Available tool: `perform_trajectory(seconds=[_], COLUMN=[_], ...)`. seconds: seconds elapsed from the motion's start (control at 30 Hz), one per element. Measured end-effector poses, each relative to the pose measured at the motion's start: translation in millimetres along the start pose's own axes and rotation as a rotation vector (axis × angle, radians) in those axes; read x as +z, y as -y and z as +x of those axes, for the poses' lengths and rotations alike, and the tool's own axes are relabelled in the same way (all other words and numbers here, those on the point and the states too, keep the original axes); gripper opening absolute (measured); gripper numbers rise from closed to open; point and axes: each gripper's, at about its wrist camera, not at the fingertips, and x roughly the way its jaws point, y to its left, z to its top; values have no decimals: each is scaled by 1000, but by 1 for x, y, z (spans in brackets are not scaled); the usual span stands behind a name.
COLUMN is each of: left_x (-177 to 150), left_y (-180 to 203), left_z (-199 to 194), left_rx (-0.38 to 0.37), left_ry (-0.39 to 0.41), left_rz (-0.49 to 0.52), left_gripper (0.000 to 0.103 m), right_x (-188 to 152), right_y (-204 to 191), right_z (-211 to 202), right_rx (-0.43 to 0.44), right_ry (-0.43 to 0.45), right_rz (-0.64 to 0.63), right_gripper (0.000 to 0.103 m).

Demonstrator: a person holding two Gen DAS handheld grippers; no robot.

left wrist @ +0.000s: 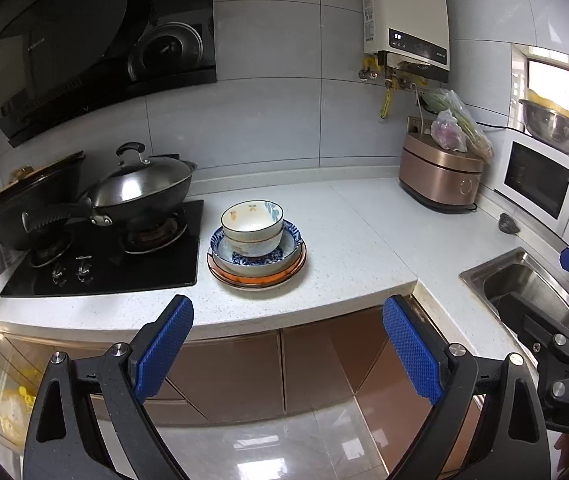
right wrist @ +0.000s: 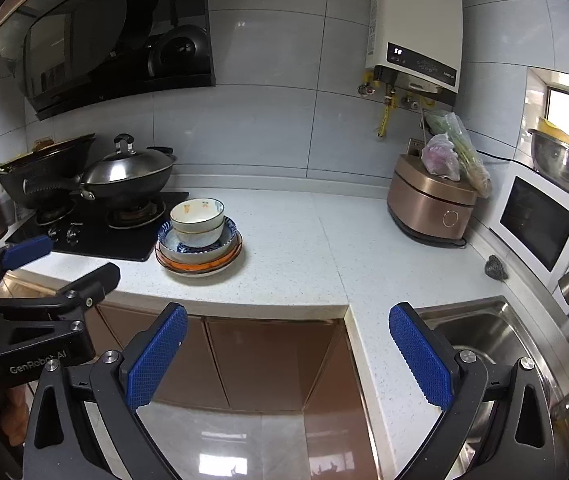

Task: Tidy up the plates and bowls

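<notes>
— Starting nearest: how do the fingers stand?
— The left gripper has its blue-padded fingers spread wide with nothing between them, short of the counter edge. The right gripper is equally wide apart and empty.
— What does one view give that the other lacks?
— The right wrist view catches the left gripper from the side at its left border; the left wrist view shows part of the right gripper over the sink.
— And the dishes?
— One stack, just right of the stove: two cream bowls nested in a blue patterned bowl, on an orange-rimmed plate.
— Farther back?
— A lidded wok on the burner, a copper rice cooker with bagged vegetables on top, a microwave, then grey wall tiles, the range hood and a water heater.
</notes>
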Motion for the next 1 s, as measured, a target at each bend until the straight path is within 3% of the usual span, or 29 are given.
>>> perform_trajectory(seconds=[0.3, 1.0], left_x=[1, 6], left_y=[-6, 8], left_z=[-10, -14], left_rx=[33, 79], left_ry=[12, 16], left_rz=[-15, -22], left_gripper=[93, 93], right_x=[-3, -9], right_y=[-31, 3], right_z=[-10, -2], right_rx=[13, 72], right_ry=[40, 49], right_rz=[-48, -32], right_gripper=[103, 103])
